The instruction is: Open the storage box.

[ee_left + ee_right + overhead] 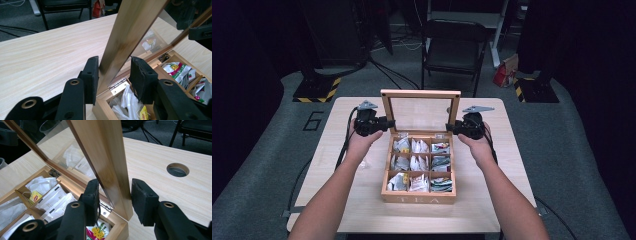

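- A wooden tea box (418, 196) sits mid-table (352, 210), its glass-paned lid (421, 93) standing upright at the back.
- The left gripper (388, 123) straddles the lid's left side rail (122, 37), jaws partly parted, 1 pad touching, the other apart.
- The right gripper (451, 128) brackets the right rail (110, 167), jaws narrow, a gap beside 1 pad.
- 9 compartments hold tea bags (419, 165).
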Demonstrator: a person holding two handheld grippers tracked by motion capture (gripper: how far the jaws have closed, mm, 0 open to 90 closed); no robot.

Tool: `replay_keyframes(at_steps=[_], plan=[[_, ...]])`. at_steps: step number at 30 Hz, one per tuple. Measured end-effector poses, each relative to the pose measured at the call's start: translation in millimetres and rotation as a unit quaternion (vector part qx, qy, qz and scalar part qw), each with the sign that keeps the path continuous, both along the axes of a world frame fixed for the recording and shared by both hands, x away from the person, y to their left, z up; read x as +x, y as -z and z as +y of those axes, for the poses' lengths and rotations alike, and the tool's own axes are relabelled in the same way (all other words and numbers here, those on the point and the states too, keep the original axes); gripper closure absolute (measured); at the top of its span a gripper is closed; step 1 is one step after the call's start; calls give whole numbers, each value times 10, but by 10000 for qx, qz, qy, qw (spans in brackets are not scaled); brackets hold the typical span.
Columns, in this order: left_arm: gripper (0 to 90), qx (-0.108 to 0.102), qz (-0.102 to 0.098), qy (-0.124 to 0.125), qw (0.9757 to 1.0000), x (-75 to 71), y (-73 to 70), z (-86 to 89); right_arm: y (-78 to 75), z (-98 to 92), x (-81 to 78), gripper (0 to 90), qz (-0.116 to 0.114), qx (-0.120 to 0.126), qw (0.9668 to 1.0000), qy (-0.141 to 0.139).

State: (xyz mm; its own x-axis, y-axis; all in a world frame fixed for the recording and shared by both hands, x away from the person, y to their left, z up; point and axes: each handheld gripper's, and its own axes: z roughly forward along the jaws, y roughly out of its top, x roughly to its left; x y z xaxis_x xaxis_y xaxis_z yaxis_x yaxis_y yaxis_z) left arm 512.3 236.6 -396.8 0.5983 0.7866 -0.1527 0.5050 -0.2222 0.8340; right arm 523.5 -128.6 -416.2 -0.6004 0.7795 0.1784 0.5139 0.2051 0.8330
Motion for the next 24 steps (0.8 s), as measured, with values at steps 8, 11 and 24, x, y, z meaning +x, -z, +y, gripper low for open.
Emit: replay_keyframes(at_steps=[8,11,24], plan=[[551,36,-17,31,10000,-62,-11,10,-12,13,23,606,33,-55,10000,57],[544,35,-29,80,10000,-96,-23,15,-6,17,45,614,11,-46,10000,83],[541,-42,-46,137,9999,-177,-15,72,15,41,142,624,80,-98,9997,210]])
